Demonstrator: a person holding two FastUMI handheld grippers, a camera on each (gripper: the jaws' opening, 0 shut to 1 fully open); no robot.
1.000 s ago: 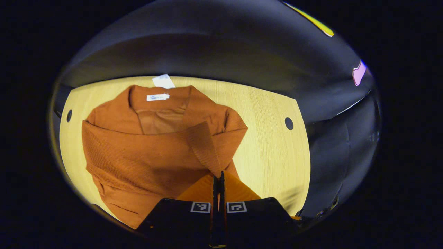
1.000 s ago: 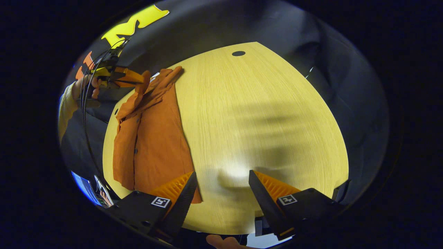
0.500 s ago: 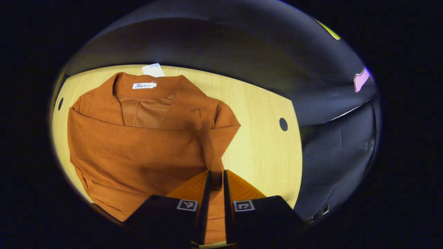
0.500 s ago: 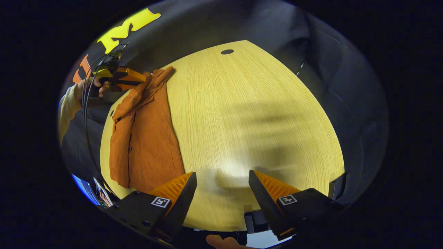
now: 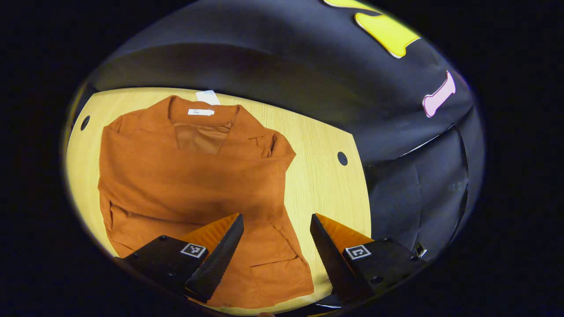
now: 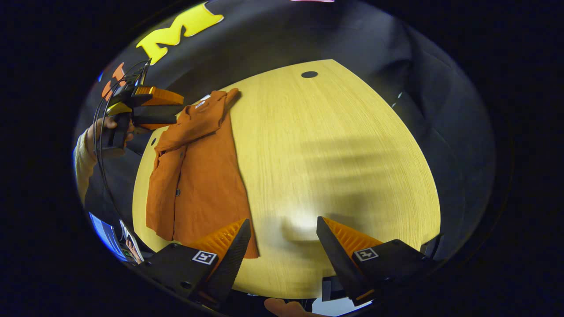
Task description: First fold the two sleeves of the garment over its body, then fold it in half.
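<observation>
Lying flat on the pale wooden table (image 5: 326, 185), the rust-orange ribbed shirt (image 5: 189, 176) has sleeves folded.
Left gripper (image 5: 275, 237) and right gripper (image 6: 283, 240) hover spread, gripping nothing.

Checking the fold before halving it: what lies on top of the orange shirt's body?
A folded sleeve lies across the orange shirt. What it covers is hidden.

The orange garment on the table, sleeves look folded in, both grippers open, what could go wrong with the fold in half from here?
The garment lies close to the table edge, so its hem may slide off when lifted. The folded sleeve lies loose and may fall open. The right gripper hovers over bare wood, away from the cloth, so one-sided lifting may skew the fold.
</observation>
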